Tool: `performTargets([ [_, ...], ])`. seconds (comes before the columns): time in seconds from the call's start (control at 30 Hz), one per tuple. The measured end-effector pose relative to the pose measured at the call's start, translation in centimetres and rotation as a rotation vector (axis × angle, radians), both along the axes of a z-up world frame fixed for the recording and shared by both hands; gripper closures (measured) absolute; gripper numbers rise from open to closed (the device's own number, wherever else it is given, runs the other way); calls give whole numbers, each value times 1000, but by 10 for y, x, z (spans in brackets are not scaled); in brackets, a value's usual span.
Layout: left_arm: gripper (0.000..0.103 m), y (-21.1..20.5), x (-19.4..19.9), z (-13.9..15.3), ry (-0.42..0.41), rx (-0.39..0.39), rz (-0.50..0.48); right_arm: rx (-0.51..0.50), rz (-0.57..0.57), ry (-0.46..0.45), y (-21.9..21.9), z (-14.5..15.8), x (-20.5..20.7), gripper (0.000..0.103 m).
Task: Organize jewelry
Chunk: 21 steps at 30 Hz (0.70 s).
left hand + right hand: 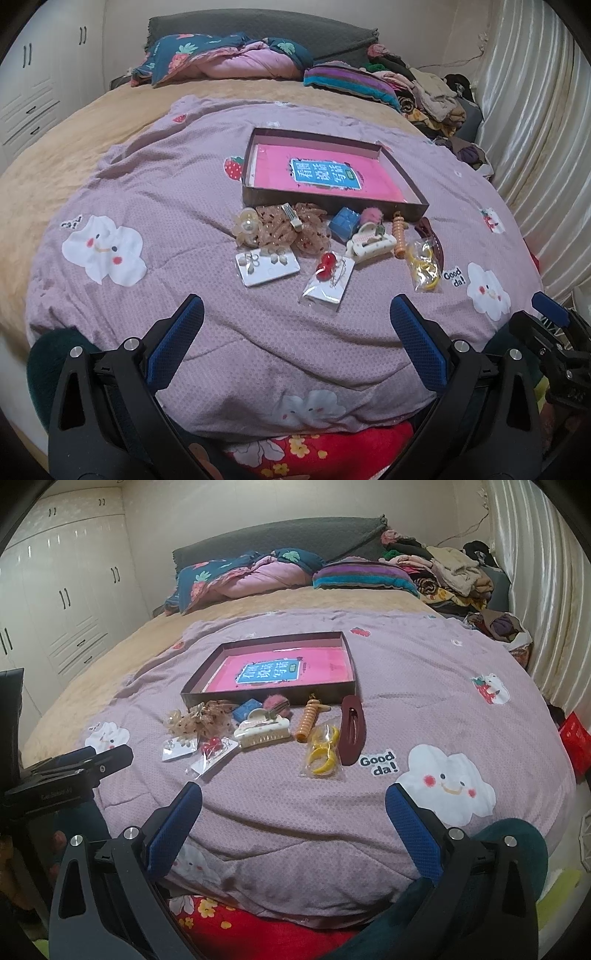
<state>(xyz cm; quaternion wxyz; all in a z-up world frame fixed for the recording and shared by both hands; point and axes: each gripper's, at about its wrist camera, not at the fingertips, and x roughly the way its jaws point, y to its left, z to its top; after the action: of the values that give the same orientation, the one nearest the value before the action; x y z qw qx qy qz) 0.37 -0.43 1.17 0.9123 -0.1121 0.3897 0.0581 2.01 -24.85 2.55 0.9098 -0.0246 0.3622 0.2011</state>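
A shallow dark box (pixel 402 177) (pixel 207 677) with a pink book inside lies on the purple quilt. In front of it sit scattered hair and jewelry pieces: a brown dotted scrunchie (pixel 284 229) (pixel 210 718), a white earring card (pixel 267 266) (pixel 177 748), a bagged red cherry piece (pixel 327 275) (pixel 212 751), a cream claw clip (pixel 371 242) (pixel 263 730), an orange spiral tie (pixel 399 234) (pixel 308 720), bagged yellow rings (pixel 424 266) (pixel 323 755) and a maroon barrette (pixel 352 729). My left gripper (pixel 297 325) and right gripper (pixel 293 808) both hover open, empty, short of the pieces.
Folded bedding (pixel 229 59) and a pile of clothes (pixel 432 92) lie at the head of the bed. A white wardrobe (pixel 62 590) stands left and curtains (pixel 543 590) hang right. The right gripper's body (pixel 554 332) shows at the left view's right edge.
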Motion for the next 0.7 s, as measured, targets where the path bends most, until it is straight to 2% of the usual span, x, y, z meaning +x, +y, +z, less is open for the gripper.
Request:
performTargets([
  [0.47,8,4,21,5,-11,2,-3,-19,31,-59,4,16,28,4],
  [0.7,8,8,50,4,-4,7,-8,-5,10,-59,-2,19,48,4],
])
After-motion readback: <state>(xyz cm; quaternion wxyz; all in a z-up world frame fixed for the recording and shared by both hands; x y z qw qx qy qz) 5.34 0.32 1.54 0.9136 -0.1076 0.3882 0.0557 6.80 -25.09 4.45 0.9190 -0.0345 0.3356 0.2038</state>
